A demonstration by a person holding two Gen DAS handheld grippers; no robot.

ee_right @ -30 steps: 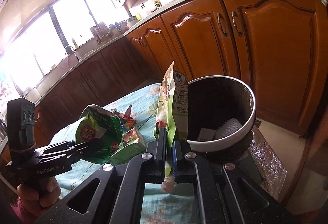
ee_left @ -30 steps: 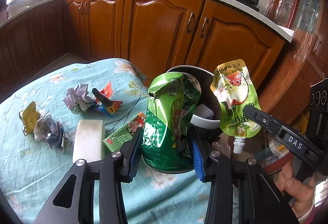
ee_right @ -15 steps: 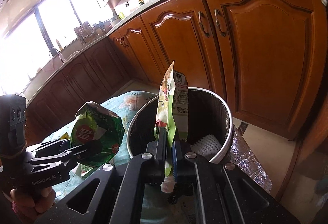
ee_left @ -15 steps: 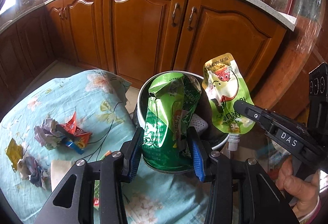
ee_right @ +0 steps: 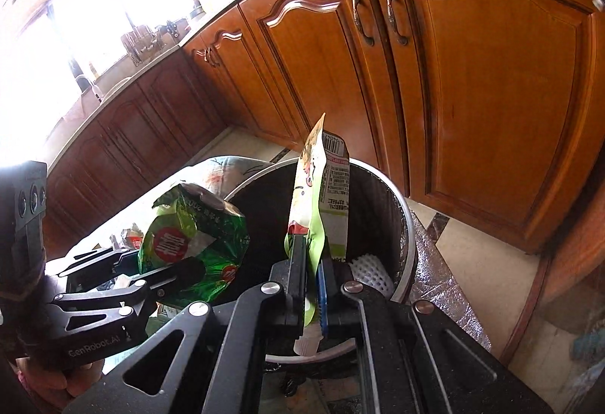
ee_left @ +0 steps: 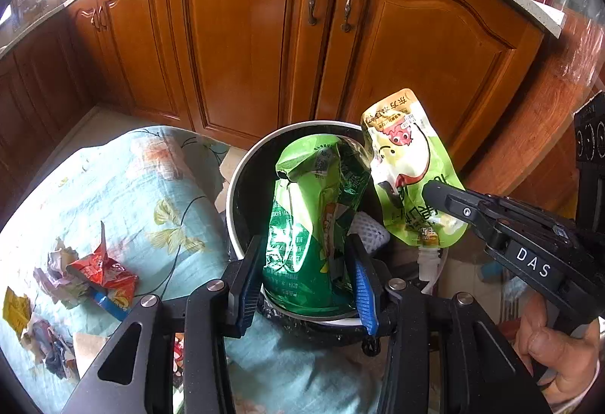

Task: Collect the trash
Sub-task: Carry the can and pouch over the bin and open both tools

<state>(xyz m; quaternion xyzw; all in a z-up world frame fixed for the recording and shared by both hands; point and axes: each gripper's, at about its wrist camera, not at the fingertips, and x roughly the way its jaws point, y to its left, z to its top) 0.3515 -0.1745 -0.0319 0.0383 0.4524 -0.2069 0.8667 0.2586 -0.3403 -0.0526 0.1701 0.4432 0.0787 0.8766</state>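
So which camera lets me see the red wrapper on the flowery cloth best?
The left wrist view. The red wrapper lies crumpled in plain sight on the flowered cloth, beside other scraps. In the right wrist view only a tiny reddish bit peeks out behind the green bag, too hidden to make out.
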